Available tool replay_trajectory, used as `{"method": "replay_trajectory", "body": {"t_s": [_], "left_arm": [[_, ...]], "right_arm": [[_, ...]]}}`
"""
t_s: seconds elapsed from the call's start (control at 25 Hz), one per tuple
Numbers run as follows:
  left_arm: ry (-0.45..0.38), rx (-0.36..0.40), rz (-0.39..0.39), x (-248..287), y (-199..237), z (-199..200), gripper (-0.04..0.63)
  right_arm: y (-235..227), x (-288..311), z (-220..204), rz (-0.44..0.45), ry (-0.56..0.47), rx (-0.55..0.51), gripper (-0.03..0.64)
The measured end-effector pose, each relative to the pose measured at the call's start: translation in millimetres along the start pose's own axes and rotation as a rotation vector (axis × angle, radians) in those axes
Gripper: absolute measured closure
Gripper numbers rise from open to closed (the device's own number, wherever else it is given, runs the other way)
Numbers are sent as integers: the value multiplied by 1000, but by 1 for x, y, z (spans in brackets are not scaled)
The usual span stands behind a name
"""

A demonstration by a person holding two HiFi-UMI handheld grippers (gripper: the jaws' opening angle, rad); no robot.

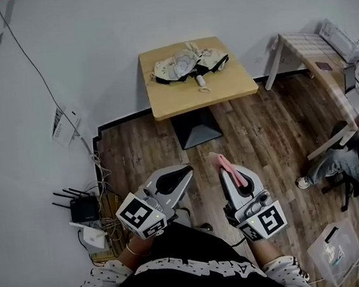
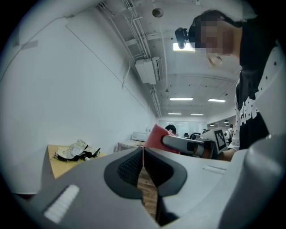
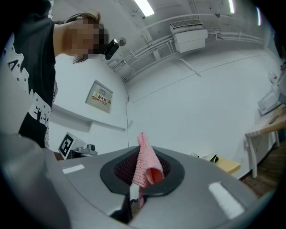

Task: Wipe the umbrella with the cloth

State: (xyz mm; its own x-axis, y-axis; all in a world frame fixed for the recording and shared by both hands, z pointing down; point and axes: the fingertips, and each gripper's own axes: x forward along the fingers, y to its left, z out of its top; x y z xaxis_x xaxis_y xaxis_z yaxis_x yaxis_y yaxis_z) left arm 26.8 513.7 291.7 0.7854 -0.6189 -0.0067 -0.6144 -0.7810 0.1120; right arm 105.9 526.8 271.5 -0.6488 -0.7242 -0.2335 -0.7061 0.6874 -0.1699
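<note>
Over the wood floor, short of the table (image 1: 228, 89): both grippers level before me.
I had the left gripper (image 1: 181, 172) with jaws pressed together, nothing between. My right gripper (image 1: 224, 164) was clamped on the pink cloth (image 3: 145, 164), one fold poking up. The folded umbrella (image 1: 188, 63) lay on the tabletop, well apart from both.

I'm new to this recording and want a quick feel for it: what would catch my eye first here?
The pink cloth stands out, pinched in the shut right gripper and sticking up from its jaws. Ahead, a crumpled pale umbrella lies on a small wooden table against the white wall, apart from both grippers. The left gripper is shut and empty.
</note>
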Motion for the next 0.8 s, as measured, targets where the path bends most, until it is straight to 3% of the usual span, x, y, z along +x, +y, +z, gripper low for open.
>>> {"method": "replay_trajectory", "body": {"t_s": [0.36,0.8], "left_arm": [[-6,-32,-28,21,13,-6,594],[-60,-26,-87,70,81,6,594]], "right_arm": [[-18,10,-2,-11,31,-21,586],[-56,73,-3,-40,67,-83,585]]}}
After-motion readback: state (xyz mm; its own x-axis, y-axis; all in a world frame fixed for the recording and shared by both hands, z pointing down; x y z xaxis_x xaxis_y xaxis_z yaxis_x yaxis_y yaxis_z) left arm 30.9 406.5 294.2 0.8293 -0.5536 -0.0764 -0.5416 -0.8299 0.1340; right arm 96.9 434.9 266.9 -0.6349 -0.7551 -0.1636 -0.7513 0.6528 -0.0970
